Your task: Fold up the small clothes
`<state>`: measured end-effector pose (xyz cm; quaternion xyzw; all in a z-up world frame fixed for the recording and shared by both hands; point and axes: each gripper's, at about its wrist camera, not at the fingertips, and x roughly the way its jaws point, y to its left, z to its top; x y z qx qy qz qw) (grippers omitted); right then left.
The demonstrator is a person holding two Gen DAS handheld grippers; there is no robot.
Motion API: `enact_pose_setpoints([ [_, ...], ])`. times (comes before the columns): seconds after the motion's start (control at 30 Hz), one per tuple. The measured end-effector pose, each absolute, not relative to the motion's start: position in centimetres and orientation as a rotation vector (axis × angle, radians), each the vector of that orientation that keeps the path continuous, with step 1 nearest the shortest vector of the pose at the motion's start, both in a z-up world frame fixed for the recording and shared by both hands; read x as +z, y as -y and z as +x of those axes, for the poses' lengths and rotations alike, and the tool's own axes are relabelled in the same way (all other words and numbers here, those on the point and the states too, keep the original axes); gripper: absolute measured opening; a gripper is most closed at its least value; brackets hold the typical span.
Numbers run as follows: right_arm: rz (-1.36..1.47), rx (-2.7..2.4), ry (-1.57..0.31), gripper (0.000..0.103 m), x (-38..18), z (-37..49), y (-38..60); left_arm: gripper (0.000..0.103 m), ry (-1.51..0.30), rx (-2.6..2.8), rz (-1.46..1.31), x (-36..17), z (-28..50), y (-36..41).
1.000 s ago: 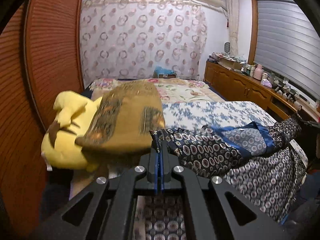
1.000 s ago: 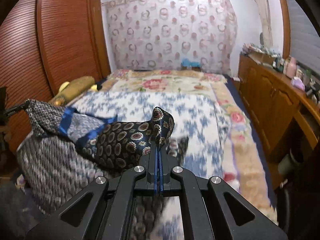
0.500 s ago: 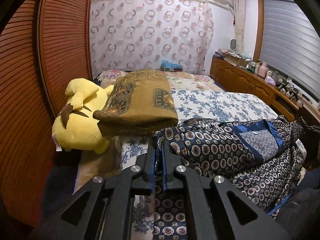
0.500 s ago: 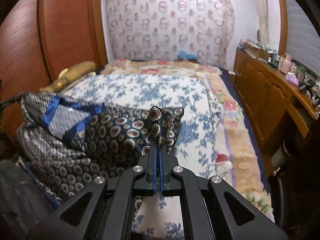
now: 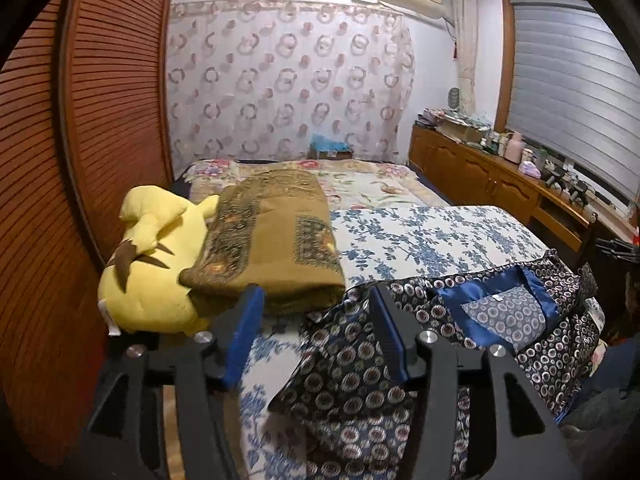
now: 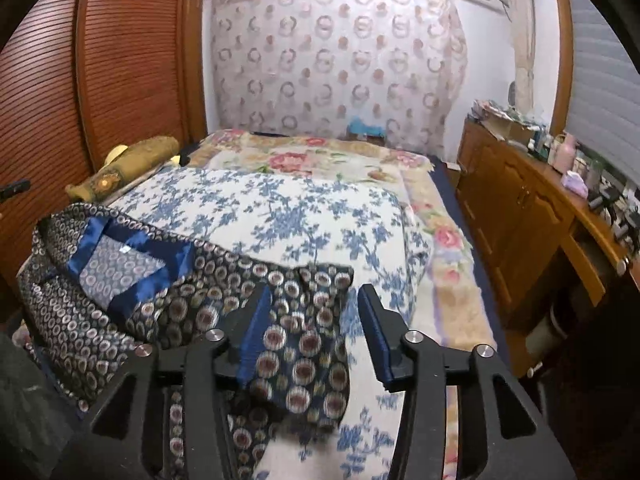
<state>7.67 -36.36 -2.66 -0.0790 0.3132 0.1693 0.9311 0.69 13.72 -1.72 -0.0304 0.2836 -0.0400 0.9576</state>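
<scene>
A dark navy garment (image 5: 496,312) (image 6: 132,276) with round medallion print and blue satin trim lies folded over on the blue-flowered bedspread (image 5: 432,236) (image 6: 288,216). My left gripper (image 5: 316,300) has its jaws opening; a corner of the garment lies loose between them, untouched by the blue pads (image 5: 244,332). In the right wrist view my right gripper (image 6: 314,300) is also opening. The garment's other corner droops between its fingers, free of the pads (image 6: 376,332).
A yellow plush toy (image 5: 148,268) and a folded olive-brown blanket (image 5: 276,236) (image 6: 132,160) lie at the bed's left edge beside the slatted wooden wardrobe (image 5: 80,160). A wooden sideboard (image 6: 532,216) with clutter runs along the right. A flowered quilt (image 6: 320,160) covers the far bed.
Both grippers were shut on the garment's corners and have let go. The corners were carried forward and down onto the bed, and the garment now lies folded over.
</scene>
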Motion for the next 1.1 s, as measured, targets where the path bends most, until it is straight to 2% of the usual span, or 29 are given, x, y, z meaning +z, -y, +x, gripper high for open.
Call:
enact_pose_setpoints([
  [0.1,-0.172,0.335,-0.652,0.054,-3.1,9.4,36.0,0.054,-0.585,-0.072,-0.048,-2.1,2.3,-13.3],
  [0.4,-0.153,0.339,-0.768,0.058,-6.3,14.7,35.7,0.054,-0.696,-0.067,-0.016,-4.5,7.2,-11.7],
  [0.77,-0.174,0.320,-0.887,0.058,-10.0,16.9,35.5,0.054,-0.860,-0.091,0.007,-9.3,8.6,-10.0],
  [0.9,-0.180,0.299,-0.921,0.063,-10.9,17.3,35.5,0.054,-0.900,-0.085,0.000,-10.7,8.6,-10.1],
  [1.1,-0.157,0.307,-0.937,0.066,-11.3,17.5,35.7,0.054,-0.923,-0.088,-0.026,-11.7,8.7,-10.4],
])
